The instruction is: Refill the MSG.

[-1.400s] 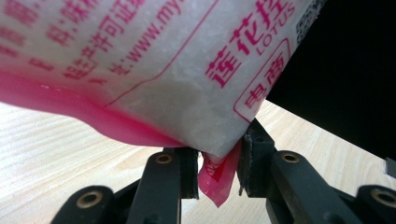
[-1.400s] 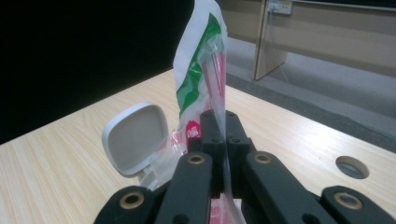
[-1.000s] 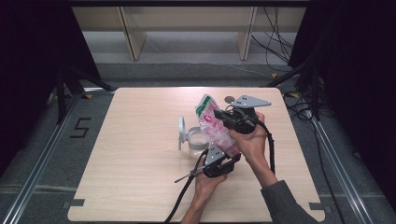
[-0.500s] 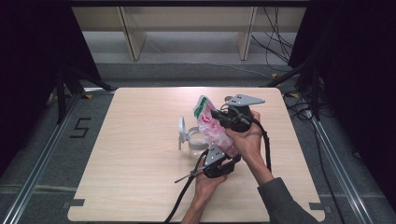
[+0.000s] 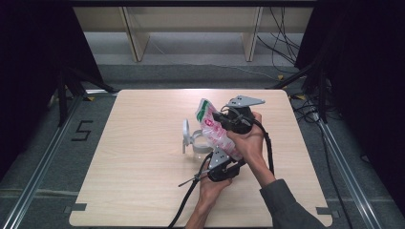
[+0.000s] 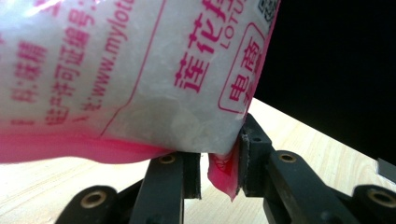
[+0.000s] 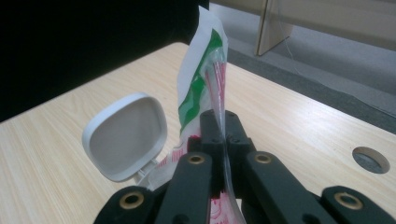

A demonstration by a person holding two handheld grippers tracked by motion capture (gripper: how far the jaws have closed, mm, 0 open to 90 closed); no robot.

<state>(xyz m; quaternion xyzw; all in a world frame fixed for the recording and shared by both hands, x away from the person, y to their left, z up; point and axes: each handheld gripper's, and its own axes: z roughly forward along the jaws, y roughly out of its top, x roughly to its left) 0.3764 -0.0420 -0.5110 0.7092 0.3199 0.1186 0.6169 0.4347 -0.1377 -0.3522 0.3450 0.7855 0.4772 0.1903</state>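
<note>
Bag point(image 5: 213, 131) of white granules, pink and green printed, hangs tilted above the middle of the tabletop point(image 5: 133, 143), with its green top edge at about 11 o'clock and its pink bottom corner at about 5 o'clock. Just below and beside it, at 9 o'clock from the bag, stands a small clear container point(image 5: 197, 143) with its white hinged lid point(image 5: 185, 135) open and upright.

The right tongs point(image 7: 223, 140) are pressed together on the thin upper film of the bag. The left tongs point(image 6: 219, 163) stand partly apart, with the pink bottom seam between them; one jaw touches this corner, but I cannot tell if both pads really press it.

What could go wrong, in my judgement: the bottom corner may slip out of the left tongs, because only a narrow strip of seam is caught there and the heavy contents pull on it. Then the bag would swing from the right tongs and could knock the container over. Also the granules may pour beside the container if the bag mouth is not above it.

The right hand point(image 5: 248, 140) holds its tongs high, pointing toward 10 o'clock. The left hand point(image 5: 215, 183) is lower and nearer to the person, pointing up toward 12 o'clock under the bag.
</note>
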